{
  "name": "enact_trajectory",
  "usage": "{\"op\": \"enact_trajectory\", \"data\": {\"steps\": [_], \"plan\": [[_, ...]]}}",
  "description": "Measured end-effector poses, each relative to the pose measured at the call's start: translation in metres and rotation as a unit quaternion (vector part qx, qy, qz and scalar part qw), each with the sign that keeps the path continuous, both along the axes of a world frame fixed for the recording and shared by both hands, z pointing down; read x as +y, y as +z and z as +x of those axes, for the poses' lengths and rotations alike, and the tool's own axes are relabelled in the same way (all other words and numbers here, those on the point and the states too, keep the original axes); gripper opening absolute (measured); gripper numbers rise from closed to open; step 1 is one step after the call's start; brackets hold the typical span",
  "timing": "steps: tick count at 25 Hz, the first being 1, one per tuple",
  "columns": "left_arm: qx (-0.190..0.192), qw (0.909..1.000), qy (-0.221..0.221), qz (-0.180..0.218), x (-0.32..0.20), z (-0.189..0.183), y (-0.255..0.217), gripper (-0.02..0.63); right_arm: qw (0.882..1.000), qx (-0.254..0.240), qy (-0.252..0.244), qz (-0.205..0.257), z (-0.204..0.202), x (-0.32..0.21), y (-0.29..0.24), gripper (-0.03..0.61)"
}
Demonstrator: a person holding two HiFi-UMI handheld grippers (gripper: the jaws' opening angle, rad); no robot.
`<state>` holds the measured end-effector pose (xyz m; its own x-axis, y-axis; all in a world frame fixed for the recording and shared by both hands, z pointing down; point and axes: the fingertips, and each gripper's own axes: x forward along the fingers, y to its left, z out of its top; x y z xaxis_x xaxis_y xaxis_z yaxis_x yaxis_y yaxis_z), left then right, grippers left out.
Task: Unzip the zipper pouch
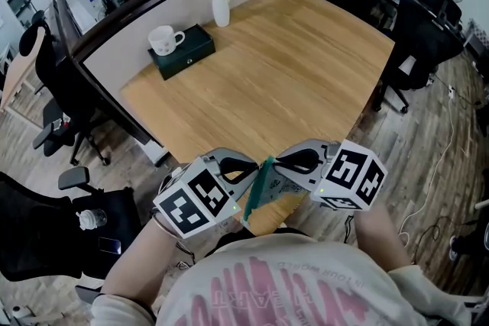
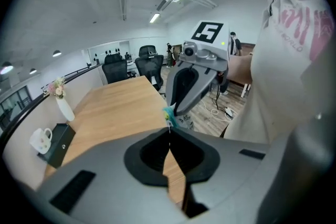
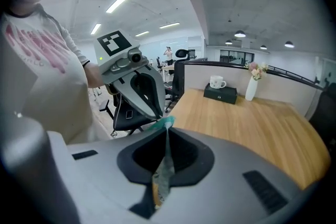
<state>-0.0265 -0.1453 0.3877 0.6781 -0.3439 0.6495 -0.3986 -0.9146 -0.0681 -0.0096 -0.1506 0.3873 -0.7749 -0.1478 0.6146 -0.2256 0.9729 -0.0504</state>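
The left tool (image 2: 169, 130) has its jaws pressed together, the tips nipping a small teal bit of the pouch (image 2: 169, 113). At twelve o'clock the right tool (image 2: 175, 111) comes down onto that same teal bit. Beyond lies the wooden surface (image 2: 115, 107). Out at nine o'clock stands a white vase (image 2: 65, 109) with flowers. At eight o'clock a mug (image 2: 39, 140) sits on a dark box (image 2: 59, 138).

Teal zip pouch (image 1: 261, 188) upright, edge-on, held midair.
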Motion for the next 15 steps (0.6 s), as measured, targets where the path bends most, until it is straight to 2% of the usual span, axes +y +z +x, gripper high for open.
{"op": "enact_trajectory", "data": {"steps": [3, 15], "plan": [[0.025, 0.9997, -0.002, -0.009, -0.001, 0.000, -0.005, 0.006, 1.000, -0.017, 0.004, -0.007, 0.000, -0.002, -0.004, 0.003], [0.024, 0.9996, 0.018, 0.000, -0.003, 0.000, -0.006, 0.005, 0.998, -0.023, 0.047, -0.022, 0.001, -0.017, -0.002, 0.003]]}}
